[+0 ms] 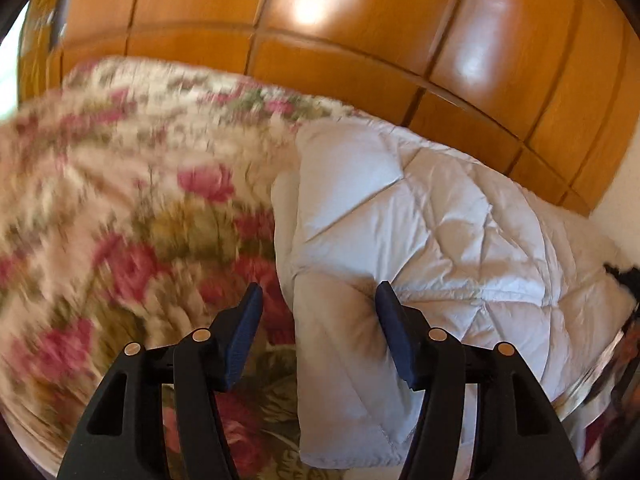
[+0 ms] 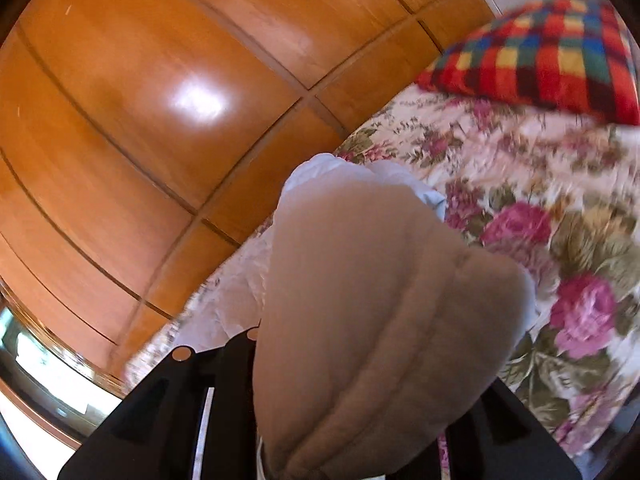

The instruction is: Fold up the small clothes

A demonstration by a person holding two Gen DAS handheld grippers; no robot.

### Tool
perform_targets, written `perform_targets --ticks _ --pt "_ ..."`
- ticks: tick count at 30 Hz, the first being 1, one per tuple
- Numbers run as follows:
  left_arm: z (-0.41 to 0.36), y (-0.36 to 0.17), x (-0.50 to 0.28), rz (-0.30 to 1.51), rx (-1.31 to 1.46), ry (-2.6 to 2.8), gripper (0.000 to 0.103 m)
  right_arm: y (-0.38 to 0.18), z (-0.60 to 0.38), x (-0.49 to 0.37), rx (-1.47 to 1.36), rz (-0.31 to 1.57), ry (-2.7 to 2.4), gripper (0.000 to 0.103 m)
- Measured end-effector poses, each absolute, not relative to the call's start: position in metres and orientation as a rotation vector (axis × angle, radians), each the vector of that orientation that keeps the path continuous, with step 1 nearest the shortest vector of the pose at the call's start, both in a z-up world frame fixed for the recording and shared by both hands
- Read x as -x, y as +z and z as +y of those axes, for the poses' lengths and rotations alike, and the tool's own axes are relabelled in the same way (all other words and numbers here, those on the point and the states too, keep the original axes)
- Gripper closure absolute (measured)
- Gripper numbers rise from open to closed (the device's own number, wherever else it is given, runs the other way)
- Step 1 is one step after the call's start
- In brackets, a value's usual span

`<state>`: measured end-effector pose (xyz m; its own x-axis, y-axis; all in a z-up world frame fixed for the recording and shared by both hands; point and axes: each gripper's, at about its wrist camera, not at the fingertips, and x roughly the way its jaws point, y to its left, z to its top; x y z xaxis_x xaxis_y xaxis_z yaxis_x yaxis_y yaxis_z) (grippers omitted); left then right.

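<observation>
A white quilted garment [image 1: 440, 220] lies on the floral bedspread [image 1: 120, 200], its folded edge running down the middle of the left wrist view. My left gripper [image 1: 320, 286] hovers over that edge, open, with nothing between its blue pads [image 1: 244, 336]. In the right wrist view a bunched fold of the same quilted garment [image 2: 380, 280] bulges up right in front of the lens. It hides the fingers of my right gripper [image 2: 360, 380], which is shut on it. Only the black frame [image 2: 160, 412] shows.
A glossy wooden wardrobe [image 1: 360, 40] stands along the far side of the bed. A red, blue and yellow checked blanket [image 2: 552, 52] sits at the far right on the bedspread [image 2: 560, 240]. Something dark [image 1: 624, 280] lies past the garment's right end.
</observation>
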<state>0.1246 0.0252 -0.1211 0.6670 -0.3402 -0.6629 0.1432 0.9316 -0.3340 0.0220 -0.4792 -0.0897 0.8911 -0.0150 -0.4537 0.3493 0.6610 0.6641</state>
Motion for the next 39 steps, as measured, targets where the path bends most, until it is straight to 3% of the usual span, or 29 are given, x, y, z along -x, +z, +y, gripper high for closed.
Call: perform_targets --ticks 11,18,25,32,39 --pt "0.030 -0.130 -0.126 0.812 0.339 -0.291 0.045 -0.004 -0.374 -0.041 -0.415 0.363 -0.186 0.083" --pt "0.036 -0.130 -0.128 0.822 0.377 -0.310 0.045 0.020 -0.290 -0.055 -0.129 0.349 -0.128 0.083" --pt "0.040 -0.131 -0.132 0.829 0.402 -0.327 0.045 0.011 -0.187 -0.059 0.156 0.356 0.018 0.081" --pt "0.046 -0.133 -0.133 0.833 0.431 -0.343 0.045 -0.017 -0.128 -0.075 0.261 0.424 0.180 0.079" --pt "0.083 -0.126 -0.129 0.814 0.575 -0.336 0.045 -0.060 -0.084 -0.085 0.415 0.533 0.313 0.070"
